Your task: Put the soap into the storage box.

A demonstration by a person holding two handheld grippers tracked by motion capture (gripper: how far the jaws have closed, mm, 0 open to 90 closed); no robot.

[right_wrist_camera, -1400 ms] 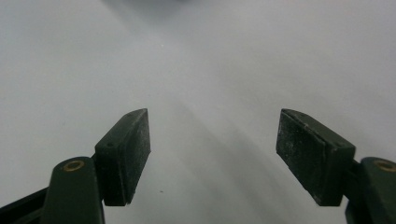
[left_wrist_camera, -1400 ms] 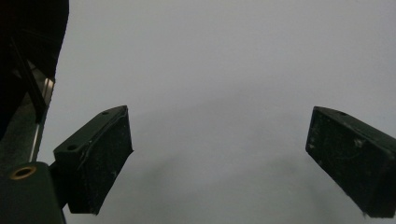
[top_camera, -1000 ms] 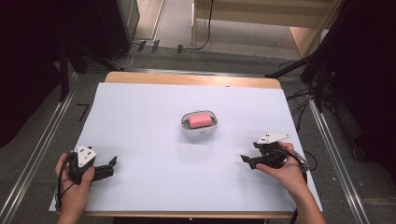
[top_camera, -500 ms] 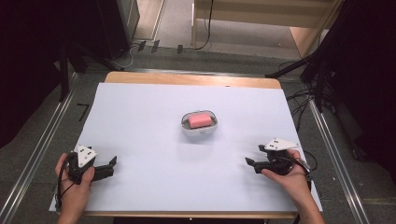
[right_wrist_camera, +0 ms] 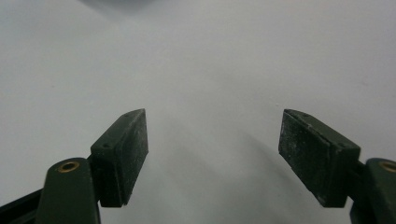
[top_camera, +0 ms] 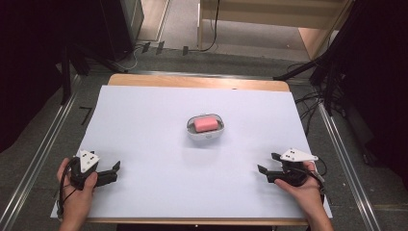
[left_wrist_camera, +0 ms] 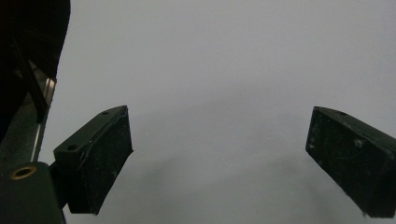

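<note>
Right gripper (top_camera: 266, 166) has drawn back toward the table edge, jaws just widened, nothing between; left gripper (top_camera: 115, 169) unmoved, jaws apart. Pink soap (top_camera: 205, 123) sits in its dish (top_camera: 191, 133); looks finished

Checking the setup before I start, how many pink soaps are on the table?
1. The pink soap lies in the white dish at the middle of the table; nothing seems hidden.

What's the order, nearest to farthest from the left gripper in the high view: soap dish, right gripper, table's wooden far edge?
From the left gripper:
1. Soap dish, table centre, holding pink soap.
2. Right gripper, near right corner, jaws open.
3. Wooden far edge, at the table's back; not far beyond the right gripper in picture terms.
</note>
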